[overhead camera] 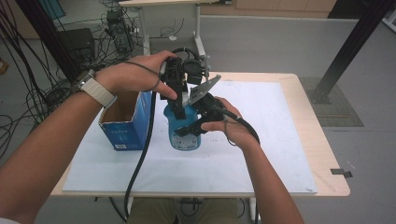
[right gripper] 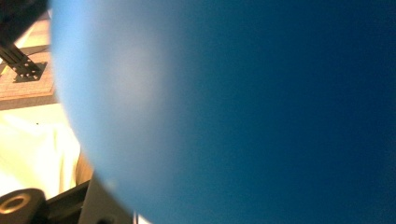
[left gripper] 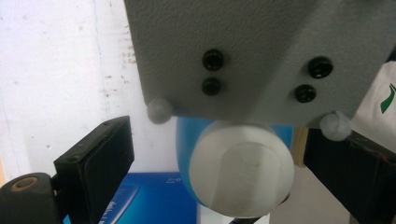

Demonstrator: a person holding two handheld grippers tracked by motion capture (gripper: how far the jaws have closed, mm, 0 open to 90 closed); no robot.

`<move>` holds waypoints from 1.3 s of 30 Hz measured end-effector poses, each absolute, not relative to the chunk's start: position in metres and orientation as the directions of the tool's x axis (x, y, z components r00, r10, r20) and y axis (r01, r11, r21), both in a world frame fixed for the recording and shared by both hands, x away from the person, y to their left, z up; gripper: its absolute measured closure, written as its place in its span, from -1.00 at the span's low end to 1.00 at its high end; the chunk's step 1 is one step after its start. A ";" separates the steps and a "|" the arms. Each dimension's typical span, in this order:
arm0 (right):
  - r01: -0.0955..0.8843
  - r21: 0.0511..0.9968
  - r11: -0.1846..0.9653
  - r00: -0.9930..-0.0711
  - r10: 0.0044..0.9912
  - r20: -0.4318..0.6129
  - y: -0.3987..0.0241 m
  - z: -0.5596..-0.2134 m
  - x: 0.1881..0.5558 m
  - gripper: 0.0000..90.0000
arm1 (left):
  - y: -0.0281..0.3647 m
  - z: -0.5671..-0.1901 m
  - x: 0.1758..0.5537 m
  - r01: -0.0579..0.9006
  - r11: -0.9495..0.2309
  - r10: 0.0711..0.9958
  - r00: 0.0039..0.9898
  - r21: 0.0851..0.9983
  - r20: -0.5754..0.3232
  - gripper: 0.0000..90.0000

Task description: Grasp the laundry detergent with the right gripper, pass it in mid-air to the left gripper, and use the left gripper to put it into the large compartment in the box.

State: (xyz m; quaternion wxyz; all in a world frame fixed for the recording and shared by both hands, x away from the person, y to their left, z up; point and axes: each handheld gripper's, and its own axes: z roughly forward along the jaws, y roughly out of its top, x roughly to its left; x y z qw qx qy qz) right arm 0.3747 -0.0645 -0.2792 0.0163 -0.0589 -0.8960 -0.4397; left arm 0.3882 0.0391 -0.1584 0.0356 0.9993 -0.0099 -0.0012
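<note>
Right gripper [overhead camera: 194, 126] is clamped around the body of the blue bottle [overhead camera: 184, 133], which stands upright on the table [overhead camera: 261, 154] just beside the open blue box [overhead camera: 126, 123], apparently to steady it. Left gripper [left gripper: 219, 154] hangs above with jaws wide on either side of the white cap [left gripper: 240, 175], not pressing it, seemingly lined up to grasp and twist.

Blue plastic bottle [overhead camera: 186, 133] stands upright on white mat near middle of table, just right of open blue cardboard box. Body rounded, glossy blue, printed label low on front. White round cap [left gripper: 242, 169] on top, seen from above in left gripper view, flat facets on its face. In right gripper view bottle wall [right gripper: 243, 116] looms close, blurred.
</note>
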 end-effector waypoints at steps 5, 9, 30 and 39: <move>0.098 0.796 0.597 -0.995 0.084 0.059 -0.064 -0.280 0.377 -0.01 | 0.039 -0.158 0.389 -0.020 -0.997 -0.020 1.000 0.072 -0.001 -0.80; 0.097 0.795 0.599 -0.995 0.082 0.059 -0.064 -0.280 0.377 -0.01 | 0.039 -0.159 0.389 -0.019 -0.997 -0.019 1.000 0.072 -0.001 -0.80; 0.119 0.785 0.608 -0.993 0.089 0.082 -0.065 -0.280 0.376 -0.01 | 0.038 -0.159 0.389 -0.020 -0.997 -0.020 1.000 0.072 -0.003 -0.80; 0.101 0.793 0.600 -0.994 0.087 0.062 -0.065 -0.280 0.377 -0.01 | 0.038 -0.159 0.387 -0.025 -0.997 -0.025 1.000 0.071 0.000 -0.80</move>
